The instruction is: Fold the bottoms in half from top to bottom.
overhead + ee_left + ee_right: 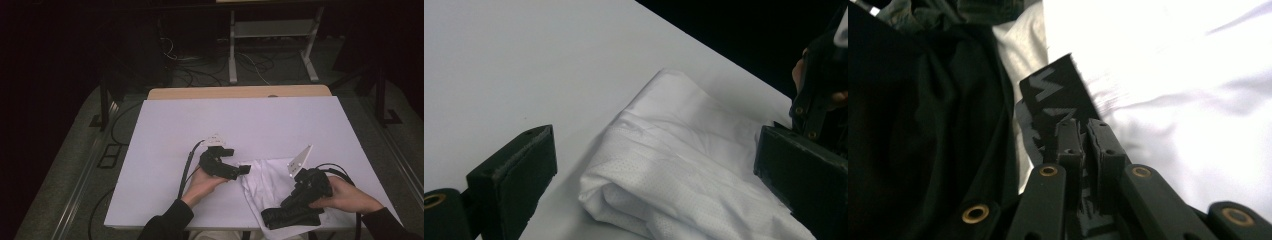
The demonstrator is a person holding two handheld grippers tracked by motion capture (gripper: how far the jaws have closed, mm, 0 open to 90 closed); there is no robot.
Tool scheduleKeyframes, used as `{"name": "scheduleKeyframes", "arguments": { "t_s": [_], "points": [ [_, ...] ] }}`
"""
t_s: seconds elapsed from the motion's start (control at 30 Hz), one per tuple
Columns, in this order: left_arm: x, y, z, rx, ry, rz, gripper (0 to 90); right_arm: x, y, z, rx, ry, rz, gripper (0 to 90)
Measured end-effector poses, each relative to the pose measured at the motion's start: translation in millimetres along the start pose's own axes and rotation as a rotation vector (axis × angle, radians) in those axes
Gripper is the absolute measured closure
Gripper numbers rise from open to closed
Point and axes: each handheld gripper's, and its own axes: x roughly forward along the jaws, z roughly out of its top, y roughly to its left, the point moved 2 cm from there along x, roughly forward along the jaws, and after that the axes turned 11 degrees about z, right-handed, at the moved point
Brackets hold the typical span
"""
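Left gripper (243, 169): jaws spread wide, nothing pinched, hovering at the near left edge of the folded white perforated cloth (684, 165).
White cloth: lying on the white table top (200, 120), near the front edge, between both hands.
Right gripper (1082, 131): jaws pressed together, pinching a black fabric band with grey zigzag marks (1055, 90) at the cloth's right side.
Black band: flat against the cloth; its lower end is hidden behind the jaws.
Hard to make out: a dark garment (923, 125) left of the band, too shadowy to read.
Cut off: the person's sleeves at the bottom of the high view.
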Motion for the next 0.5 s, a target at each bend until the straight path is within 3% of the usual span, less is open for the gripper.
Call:
{"name": "scheduleKeyframes", "arguments": {
  "t_s": [0.27,0.5],
  "points": [
    [1.1,2.0,0.4,-0.009,-0.009,0.006,2.7,-29.0,-3.7,-1.0,0.012,-0.092,-0.067,77.0],
    [3.5,4.5,-0.1,-0.022,-0.002,0.009,1.6,-49.5,-12.4,-3.8,0.03,-0.173,-0.156,59.4]
  ]
}}
